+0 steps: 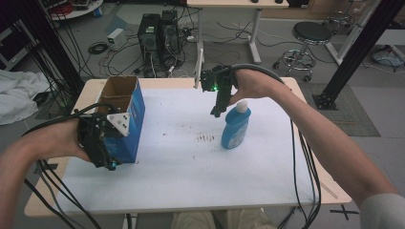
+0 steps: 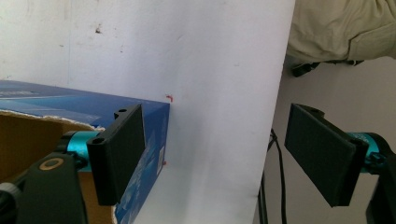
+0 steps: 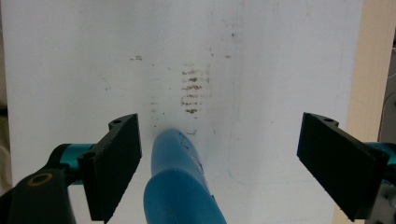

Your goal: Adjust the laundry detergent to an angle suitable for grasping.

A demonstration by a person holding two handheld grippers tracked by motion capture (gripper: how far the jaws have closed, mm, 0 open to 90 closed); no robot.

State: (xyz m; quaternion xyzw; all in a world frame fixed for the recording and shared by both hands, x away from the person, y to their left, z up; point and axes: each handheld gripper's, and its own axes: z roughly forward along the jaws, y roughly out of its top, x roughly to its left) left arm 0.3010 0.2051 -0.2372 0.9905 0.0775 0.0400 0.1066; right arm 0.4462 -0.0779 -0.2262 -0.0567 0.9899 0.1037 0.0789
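A blue cardboard box [image 1: 128, 107] with its top open stands at the table's left. My left gripper [image 1: 109, 160] is at its near end, jaws open. In the left gripper view the box's near corner [image 2: 154, 121] lies just inside the left jaw of the gripper [image 2: 215, 154], and the other jaw hangs past the table edge. A blue bottle [image 1: 235, 129] with a white cap stands upright right of centre. My right gripper [image 1: 217, 112] points down beside the cap. The bottle [image 3: 180, 191] sits between the open jaws of the right gripper [image 3: 224, 140], closer to the left one and touching neither.
The white table [image 1: 191, 167] has dark smudges [image 1: 206, 138] near the bottle. Black cables [image 1: 301, 157] trail off the near edge on both sides. Behind the table are computer towers [image 1: 157, 36], a stool [image 1: 310, 36] and a second desk. A black frame post [image 1: 353, 47] stands at the right.
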